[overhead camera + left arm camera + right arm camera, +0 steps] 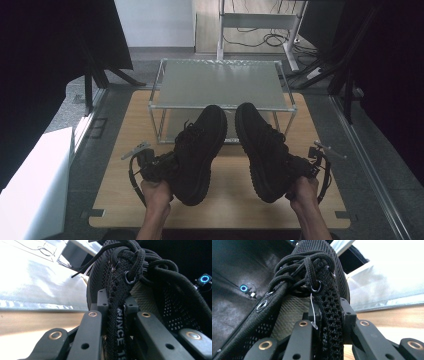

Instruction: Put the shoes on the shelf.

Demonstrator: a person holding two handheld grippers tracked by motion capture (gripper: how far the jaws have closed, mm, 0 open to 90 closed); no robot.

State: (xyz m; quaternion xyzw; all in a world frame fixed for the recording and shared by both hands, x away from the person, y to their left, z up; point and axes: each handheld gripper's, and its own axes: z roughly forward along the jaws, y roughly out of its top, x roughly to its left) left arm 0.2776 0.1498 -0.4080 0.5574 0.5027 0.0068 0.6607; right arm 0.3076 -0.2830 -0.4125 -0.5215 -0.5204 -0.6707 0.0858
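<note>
My left gripper [159, 169] fingers pinch the left black knit lace-up shoe's [198, 150] collar, my right gripper [302, 167] the right black shoe's [262, 147]; both hang near the wire-framed shelf rack [220, 82]. I keep toes level over the worktop [125, 165].

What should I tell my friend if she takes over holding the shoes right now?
Left gripper: shut on the collar of the left black shoe.
Right gripper: shut on the collar of the right black shoe.
Both shoes hang above the wooden table, toes toward the wire shelf rack.
Done: both shoes picked up.
Left: probably setting them on the rack.
</note>
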